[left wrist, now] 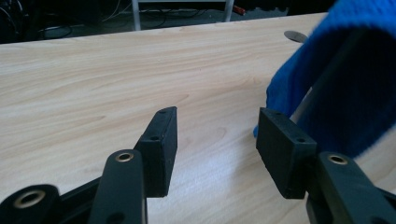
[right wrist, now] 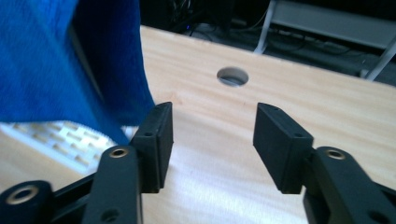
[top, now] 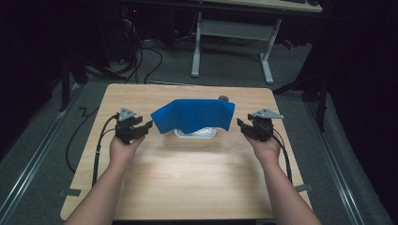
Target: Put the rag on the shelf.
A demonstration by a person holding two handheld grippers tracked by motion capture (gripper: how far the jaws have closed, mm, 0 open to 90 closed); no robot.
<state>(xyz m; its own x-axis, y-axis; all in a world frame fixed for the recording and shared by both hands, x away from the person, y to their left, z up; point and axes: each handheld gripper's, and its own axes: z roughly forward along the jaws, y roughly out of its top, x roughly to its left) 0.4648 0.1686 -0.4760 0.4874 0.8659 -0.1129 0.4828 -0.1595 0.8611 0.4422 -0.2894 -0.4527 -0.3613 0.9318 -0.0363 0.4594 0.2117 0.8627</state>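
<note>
A blue towel [top: 193,115] hangs draped over something on a white ribbed base [top: 195,133] in the middle of the wooden table [top: 187,173]. My left gripper [top: 144,127] sits just left of the towel's left edge, open, nothing between its jaws. In the left gripper view the towel [left wrist: 341,84] hangs beside my right-hand jaw. My right gripper [top: 243,126] stands open just right of the towel, also holding nothing. In the right gripper view the towel [right wrist: 70,60] hangs at the left above the white base [right wrist: 60,142].
A round hole [top: 223,98] in the tabletop lies behind the towel, seen too as the hole [right wrist: 232,76]. A white-legged desk [top: 234,37] and cables stand on the floor beyond the table. Bare wood stretches toward the person's side.
</note>
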